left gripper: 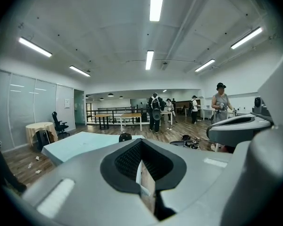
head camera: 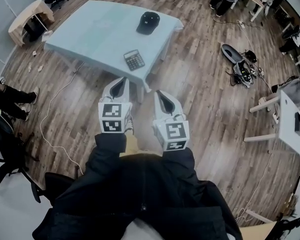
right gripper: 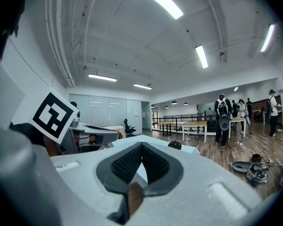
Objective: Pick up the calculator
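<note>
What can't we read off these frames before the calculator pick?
- calculator: shown in the head view only, with keys and display too small to read. In the gripper views the bodies of the left tool and right tool block it.
- cap: any print is too small in the head view. Only its top clears the tool bodies in the gripper views.
- table: legs mostly hidden under its top, head view.

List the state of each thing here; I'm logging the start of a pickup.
Calculator: flat on the table, keys up, untouched.
Cap: resting on the table, beyond the calculator.
Left gripper: jaws shut, empty.
Right gripper: jaws shut, empty.
</note>
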Motion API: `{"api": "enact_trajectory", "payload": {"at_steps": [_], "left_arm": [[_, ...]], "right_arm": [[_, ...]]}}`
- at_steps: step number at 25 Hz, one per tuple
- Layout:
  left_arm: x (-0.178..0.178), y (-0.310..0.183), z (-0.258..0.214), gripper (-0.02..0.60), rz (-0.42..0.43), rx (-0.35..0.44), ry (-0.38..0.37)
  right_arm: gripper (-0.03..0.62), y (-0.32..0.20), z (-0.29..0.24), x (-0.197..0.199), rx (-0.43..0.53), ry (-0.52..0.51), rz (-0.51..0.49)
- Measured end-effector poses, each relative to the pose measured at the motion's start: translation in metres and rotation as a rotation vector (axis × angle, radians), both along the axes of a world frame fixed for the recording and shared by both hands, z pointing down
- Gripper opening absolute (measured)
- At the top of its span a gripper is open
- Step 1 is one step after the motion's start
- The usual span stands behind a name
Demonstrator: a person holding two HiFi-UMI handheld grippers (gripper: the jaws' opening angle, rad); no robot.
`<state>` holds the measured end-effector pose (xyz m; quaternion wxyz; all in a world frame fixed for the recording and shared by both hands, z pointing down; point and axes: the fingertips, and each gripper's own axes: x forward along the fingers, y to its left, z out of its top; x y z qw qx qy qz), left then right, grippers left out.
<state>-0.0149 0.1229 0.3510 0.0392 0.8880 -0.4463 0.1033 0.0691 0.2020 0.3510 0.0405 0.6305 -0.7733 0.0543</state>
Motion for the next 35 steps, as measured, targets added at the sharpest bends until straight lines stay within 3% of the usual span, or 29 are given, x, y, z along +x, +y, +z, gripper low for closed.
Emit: {"api": "enact_trajectory", "payload": {"at_steps": [12,35], "left_arm": [[-0.002,-0.090,0.002,0.002,0.001,-0.016,0.038],[0.001,-0.262,0.050,0.002,0.076,-0.159,0.018]], "right_arm": [[0.002,-0.081,0.000,0.010,-0.022,0.011,0.027],[0.002,-0.262,0.041,0.013,-0.178,0.007,0.049]]}}
